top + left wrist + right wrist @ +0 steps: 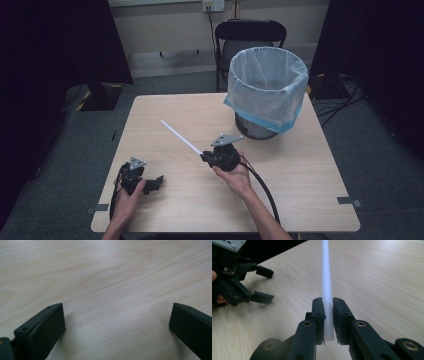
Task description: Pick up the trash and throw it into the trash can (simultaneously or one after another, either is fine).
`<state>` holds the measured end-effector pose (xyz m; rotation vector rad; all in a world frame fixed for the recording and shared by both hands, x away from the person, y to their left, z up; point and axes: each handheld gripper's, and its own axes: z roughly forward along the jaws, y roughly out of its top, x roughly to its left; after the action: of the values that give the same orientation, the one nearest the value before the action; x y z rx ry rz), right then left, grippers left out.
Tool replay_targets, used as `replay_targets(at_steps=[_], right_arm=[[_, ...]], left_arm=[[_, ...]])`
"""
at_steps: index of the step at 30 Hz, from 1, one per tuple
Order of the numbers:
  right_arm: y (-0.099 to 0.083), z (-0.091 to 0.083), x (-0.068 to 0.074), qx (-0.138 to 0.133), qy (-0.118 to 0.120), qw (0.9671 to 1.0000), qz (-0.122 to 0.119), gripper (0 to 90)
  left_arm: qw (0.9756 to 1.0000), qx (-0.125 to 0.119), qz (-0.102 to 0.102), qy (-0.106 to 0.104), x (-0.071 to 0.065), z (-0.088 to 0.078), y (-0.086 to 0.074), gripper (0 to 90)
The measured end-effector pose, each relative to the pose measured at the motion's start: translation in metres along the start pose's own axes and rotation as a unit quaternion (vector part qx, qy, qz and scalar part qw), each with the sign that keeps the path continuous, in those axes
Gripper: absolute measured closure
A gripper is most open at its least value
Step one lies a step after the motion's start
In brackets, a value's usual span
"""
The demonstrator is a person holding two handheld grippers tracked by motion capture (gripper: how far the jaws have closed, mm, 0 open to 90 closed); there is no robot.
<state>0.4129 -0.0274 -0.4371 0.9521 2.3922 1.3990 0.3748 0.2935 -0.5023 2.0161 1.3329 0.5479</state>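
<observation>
While the right gripper (pixel 206 157) sits above the middle of the bench (pixel 300 175) in the high view, its fingers are clamped on the near end of a thin white tube (pixel 181 137), and the tube runs up and away to the left, slanting across the pale wood. Behind it, at the far right of the bench, there's a wire waste bin (pixel 266 92) lined with a pale blue bag, well apart from the tube. Down at the near left corner the left gripper (pixel 155 183) rests low on the bench, held in the person's left hand (pixel 127 200), its fingers pointing right and standing apart with nothing between them.

Over to the left gripper view: two black fingers (pixel 48 327) rise from the bottom corners, spread wide, and between them there's bare wood grain.

Now the right gripper view, and here's the grip up close: the two fingers (pixel 318 315) are squeezed together on the white tube (pixel 326 277), which stands straight up through the frame from between the pads, its cut end poking out just below them. Off to the left in that same view the left gripper (pixel 263 285) sits on the bench, fingers parted.
</observation>
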Motion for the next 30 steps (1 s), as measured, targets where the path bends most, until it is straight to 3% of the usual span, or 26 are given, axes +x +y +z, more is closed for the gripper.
replay_targets(at_steps=[15,30], right_arm=[[0.023,-0.021,0.0,-0.047,0.024,0.9986,0.002,80.8],[0.044,-0.041,0.0,-0.079,0.026,0.9965,-0.004,80.9]], left_arm=[[1.0,-0.001,-0.002,-0.001,0.0,0.0,0.0,0.0],[1.0,0.0,0.0,0.0,0.0,0.0,0.0,0.0]])
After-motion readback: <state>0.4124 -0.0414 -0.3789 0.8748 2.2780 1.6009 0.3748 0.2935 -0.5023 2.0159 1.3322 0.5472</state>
